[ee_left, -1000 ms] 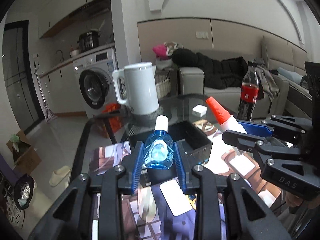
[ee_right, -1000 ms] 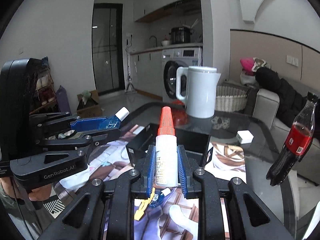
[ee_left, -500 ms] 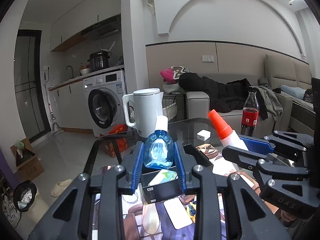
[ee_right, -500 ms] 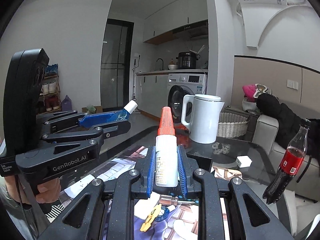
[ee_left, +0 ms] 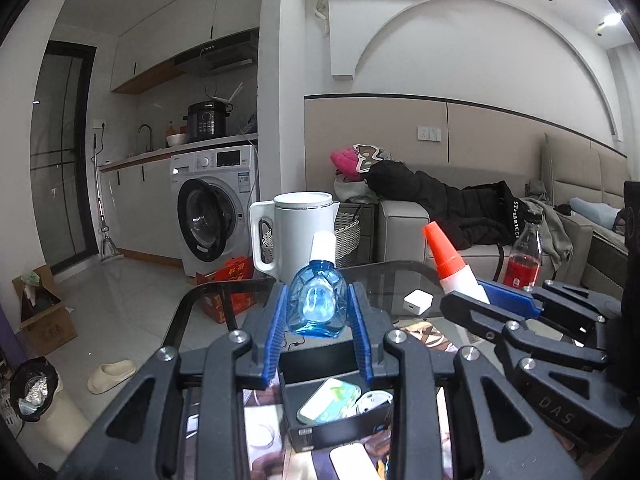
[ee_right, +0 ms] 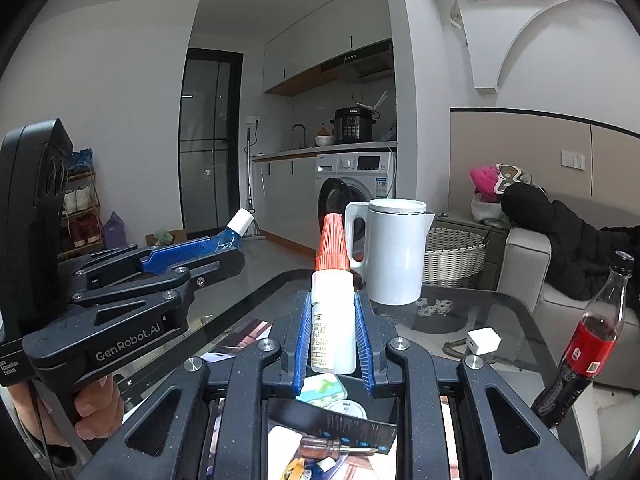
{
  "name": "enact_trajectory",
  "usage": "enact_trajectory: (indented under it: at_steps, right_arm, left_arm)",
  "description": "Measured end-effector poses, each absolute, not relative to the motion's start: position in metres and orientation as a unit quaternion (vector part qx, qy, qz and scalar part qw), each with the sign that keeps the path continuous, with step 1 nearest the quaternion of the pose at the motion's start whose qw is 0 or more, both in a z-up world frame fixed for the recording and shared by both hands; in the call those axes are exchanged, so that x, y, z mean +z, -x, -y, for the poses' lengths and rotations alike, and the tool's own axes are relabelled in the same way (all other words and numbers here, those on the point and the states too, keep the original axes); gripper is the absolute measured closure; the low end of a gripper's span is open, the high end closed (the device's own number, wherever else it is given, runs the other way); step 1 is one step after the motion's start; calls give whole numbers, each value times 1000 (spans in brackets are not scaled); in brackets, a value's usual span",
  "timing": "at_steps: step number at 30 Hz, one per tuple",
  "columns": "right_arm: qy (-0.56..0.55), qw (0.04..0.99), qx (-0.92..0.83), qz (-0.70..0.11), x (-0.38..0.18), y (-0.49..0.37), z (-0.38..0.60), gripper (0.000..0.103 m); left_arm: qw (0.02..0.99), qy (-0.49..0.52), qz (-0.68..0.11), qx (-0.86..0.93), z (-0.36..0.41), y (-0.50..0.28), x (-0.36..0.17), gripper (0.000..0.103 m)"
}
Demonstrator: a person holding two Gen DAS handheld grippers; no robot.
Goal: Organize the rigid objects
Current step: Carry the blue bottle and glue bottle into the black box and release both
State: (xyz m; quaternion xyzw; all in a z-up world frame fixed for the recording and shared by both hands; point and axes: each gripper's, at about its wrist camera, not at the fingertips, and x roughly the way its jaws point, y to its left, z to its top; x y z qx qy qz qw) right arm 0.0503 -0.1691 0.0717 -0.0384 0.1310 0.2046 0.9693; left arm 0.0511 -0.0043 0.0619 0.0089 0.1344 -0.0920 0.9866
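Both grippers hold bottles above the black box

Left gripper (ee_left: 318, 320) clamps the blue bottle (ee_left: 318, 308); right gripper (ee_right: 332, 340) clamps the glue bottle (ee_right: 332, 320); black box (ee_left: 320, 364) on the glass table (ee_right: 500, 312) just below, white kettle (ee_right: 394, 250) beyond

We hold both grippers side by side, raised and level. Our left gripper (ee_left: 318, 312) is clamped tight; our right gripper (ee_right: 333, 338) likewise.
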Motion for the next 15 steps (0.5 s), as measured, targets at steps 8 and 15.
enact_trajectory:
  at_steps: [8,15]
  right_arm:
    - [33,973,174,-147,66,-102,162,82]
    - [33,964,158,-213,47,-139,160,82]
  left_arm:
    - [986,21,-147,-82,0,-88,53,74]
    - [969,12,-239,-57,6,-130,26,74]
